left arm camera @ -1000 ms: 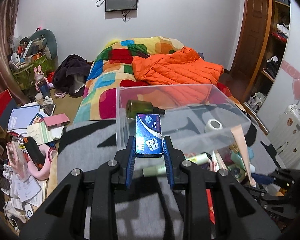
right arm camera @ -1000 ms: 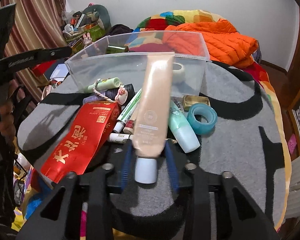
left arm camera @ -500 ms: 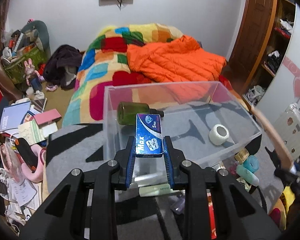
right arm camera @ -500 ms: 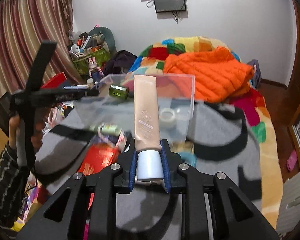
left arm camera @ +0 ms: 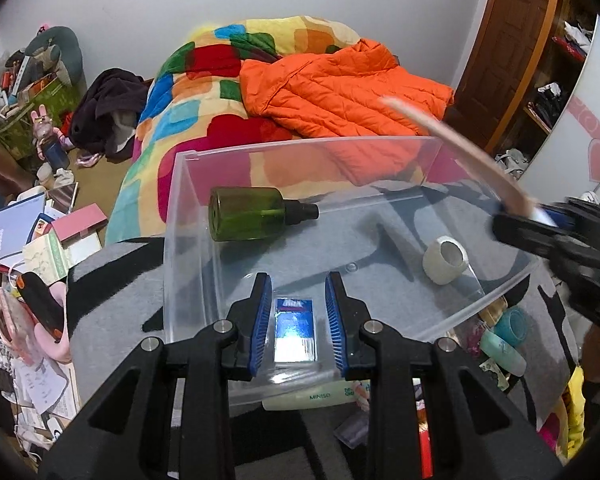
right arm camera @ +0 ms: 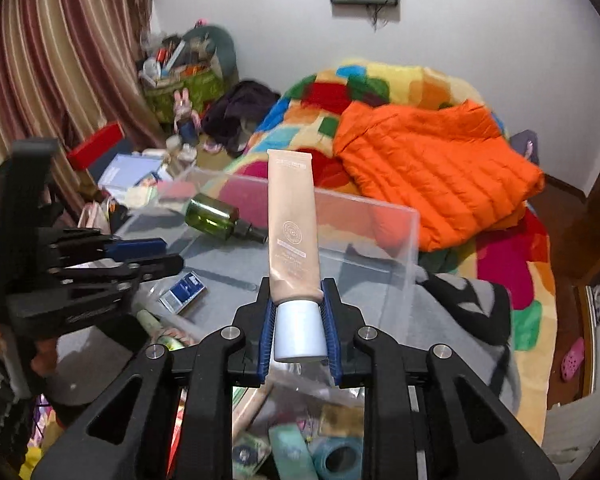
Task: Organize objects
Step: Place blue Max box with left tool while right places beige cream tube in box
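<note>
Clamped in the right gripper [right arm camera: 298, 300] at the neck, just above a white cap [right arm camera: 299, 332]: a beige tube [right arm camera: 292, 220]. Stands straight out ahead of the blue pads, flat crimped end farthest off, with pale lettering and a round emblem on the face. Jaws just been closing on it, now pressed tight against both sides. Seen from the left wrist only as a blurred, slanted strip off to the right, with no print legible.

Beyond and below the tube, a clear bin [right arm camera: 404, 240] on the grey-and-black bench [left arm camera: 112, 280]. Inside, lying flat on the floor, a small blue packet [left arm camera: 295, 332]. From the left wrist, framed right between the pads of the left gripper [left arm camera: 297, 280]. From the right wrist, plainly below and clear of those fingers, touching neither. Left gripper therefore open and holding nothing, poised over the near wall of the bin.

Farther ahead of the left gripper, a green bottle [left arm camera: 248, 218] on its side, dark nozzle pointing right. Off to the right, a white tape roll [left arm camera: 446, 260], shown by the left wrist alone.

Under the right gripper, outside the bin, a heap of small toiletries with a teal tape ring [right arm camera: 340, 456]. Past the bin, an orange jacket [right arm camera: 432, 176] on a bed with a patchwork quilt [left arm camera: 188, 80].
</note>
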A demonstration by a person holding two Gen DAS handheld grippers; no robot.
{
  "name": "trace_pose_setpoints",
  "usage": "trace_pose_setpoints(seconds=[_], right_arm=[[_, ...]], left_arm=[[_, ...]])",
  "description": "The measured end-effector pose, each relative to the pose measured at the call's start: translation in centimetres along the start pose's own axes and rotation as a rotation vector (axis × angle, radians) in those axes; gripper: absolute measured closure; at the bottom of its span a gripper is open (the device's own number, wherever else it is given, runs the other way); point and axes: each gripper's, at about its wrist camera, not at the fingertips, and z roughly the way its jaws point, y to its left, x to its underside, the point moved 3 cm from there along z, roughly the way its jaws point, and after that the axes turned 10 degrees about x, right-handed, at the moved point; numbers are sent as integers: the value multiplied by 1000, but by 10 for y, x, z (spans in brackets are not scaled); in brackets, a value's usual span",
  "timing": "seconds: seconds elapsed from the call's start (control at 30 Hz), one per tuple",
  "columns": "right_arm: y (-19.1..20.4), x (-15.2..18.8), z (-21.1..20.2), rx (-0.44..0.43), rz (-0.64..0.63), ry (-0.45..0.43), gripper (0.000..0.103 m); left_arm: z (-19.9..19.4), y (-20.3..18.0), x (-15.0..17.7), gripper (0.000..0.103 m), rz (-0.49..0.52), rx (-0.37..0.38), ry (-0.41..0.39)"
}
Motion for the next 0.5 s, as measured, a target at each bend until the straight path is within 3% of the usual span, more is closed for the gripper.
trace_pose_setpoints(seconds=[0.17, 0.23, 0.3, 0.37, 0.5], right_arm=[[7, 1, 29, -27, -29, 84, 83], [8, 3, 37, -22, -37, 107, 83], [10, 5, 42, -23, -50, 128, 83], [12, 6, 44, -18, -61, 141, 83], [12, 8, 40, -1, -83, 140, 83]], left_arm=[[-8, -3, 4, 75, 12, 2, -12], [-13, -5, 6, 70, 15, 4, -20], [-19, -9, 8, 58, 15, 12, -38], [-26, -14, 10, 51, 19, 17, -58], [-39, -27, 14, 44, 37, 30, -85]])
